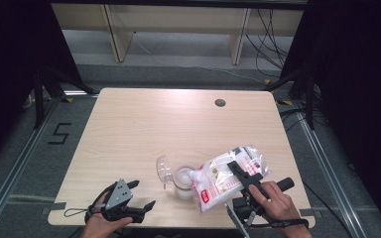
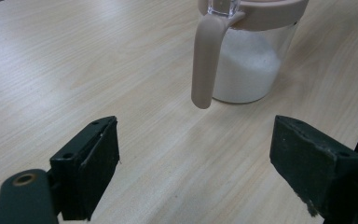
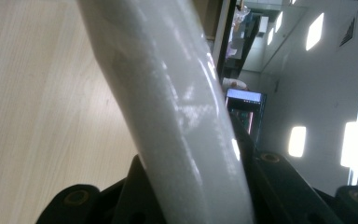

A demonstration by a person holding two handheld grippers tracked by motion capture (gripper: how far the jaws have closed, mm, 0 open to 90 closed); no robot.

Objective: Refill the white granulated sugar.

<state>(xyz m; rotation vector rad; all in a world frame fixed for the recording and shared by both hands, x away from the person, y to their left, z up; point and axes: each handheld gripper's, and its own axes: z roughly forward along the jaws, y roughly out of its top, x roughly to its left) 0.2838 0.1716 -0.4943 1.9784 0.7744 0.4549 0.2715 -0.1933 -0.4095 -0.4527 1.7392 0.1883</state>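
While left gripper (image 1: 144, 194) gapes empty, right gripper (image 1: 241, 174) clamps bag (image 1: 223, 178)

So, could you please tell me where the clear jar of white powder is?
In the high view, the jar stands near the table's front edge, between both grippers, touching the plastic bag.

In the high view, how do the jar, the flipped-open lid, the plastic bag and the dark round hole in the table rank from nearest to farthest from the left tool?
Measured from the left tool, near the table's front left edge:
1. Jar, just to its right, part filled with white powder.
2. Lid, open on the jar's left side; too close to the jar to rank firmly.
3. Plastic bag, further right, held by the right tool.
4. Hole, far side.
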